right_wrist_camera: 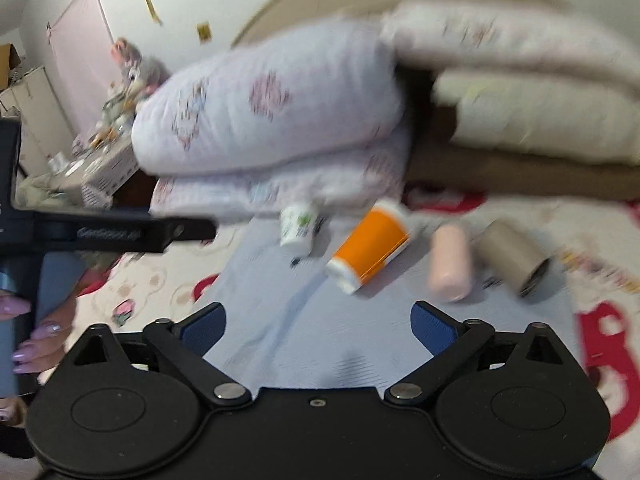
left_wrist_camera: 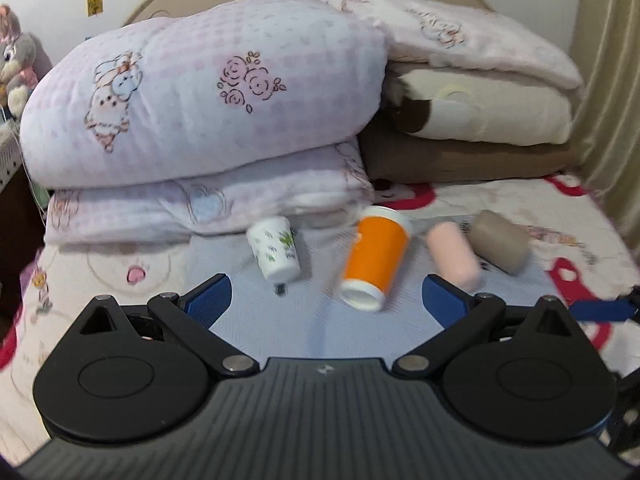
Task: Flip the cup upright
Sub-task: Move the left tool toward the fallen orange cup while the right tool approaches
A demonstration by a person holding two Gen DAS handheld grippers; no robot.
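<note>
- Orange cup (left_wrist_camera: 376, 258) lies on its side on the pale blue mat (left_wrist_camera: 280, 320) spread over the bed, about mid-mat; its white rim end points toward the folded quilts and its white base toward me. It looks blurred in both views.
- From largest down, I see the folded pink-check quilt (left_wrist_camera: 200, 92) stacked at the head of the bed, with a cream and brown blanket pile (left_wrist_camera: 480, 120) beside it.
- My left gripper (left_wrist_camera: 326, 298) hangs over the near edge of the mat, its blue pads (left_wrist_camera: 210, 300) spread wide apart with nothing between them.
- My right gripper (right_wrist_camera: 318, 326) is likewise spread wide and empty, low over the mat's near edge.
- A taupe roll (left_wrist_camera: 498, 246) lies near the mat's right edge, a pink roll (left_wrist_camera: 452, 254) just beside it, between it and the orange cup.
- A small white cup with green sprigs (left_wrist_camera: 274, 254) lies tilted, left of the orange cup, apart from it.
</note>
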